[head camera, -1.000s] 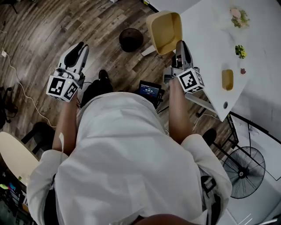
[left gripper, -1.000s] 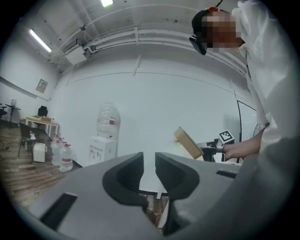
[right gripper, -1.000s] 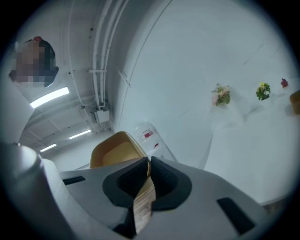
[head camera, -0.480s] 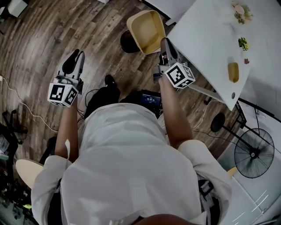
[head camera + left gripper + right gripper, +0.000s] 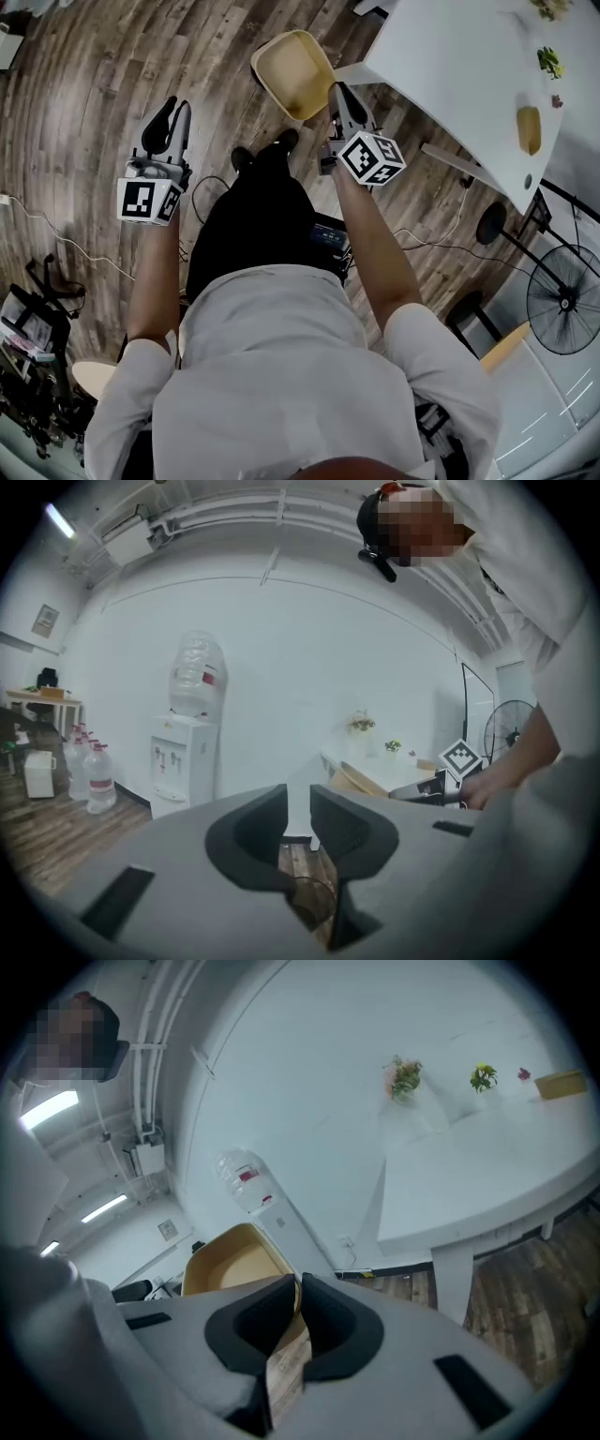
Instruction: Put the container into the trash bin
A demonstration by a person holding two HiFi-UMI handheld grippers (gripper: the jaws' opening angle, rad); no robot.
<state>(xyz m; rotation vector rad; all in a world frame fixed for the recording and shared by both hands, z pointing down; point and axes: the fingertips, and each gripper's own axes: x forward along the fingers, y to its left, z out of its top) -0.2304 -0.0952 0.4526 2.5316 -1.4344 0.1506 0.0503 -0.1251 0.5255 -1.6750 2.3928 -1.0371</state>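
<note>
The right gripper [image 5: 336,94] is clamped narrow on one wall of the tan container [image 5: 291,61], which it holds in the air, open side tilted up, over the wooden floor [image 5: 103,66]. The container hangs just off the near corner of the white table [image 5: 459,66], not touching it. The left gripper [image 5: 173,112] hangs well apart over the floor. Its jaws stand a narrow slit apart with nothing between them. The person's dark trouser legs [image 5: 258,220] show between the two grippers.
</note>
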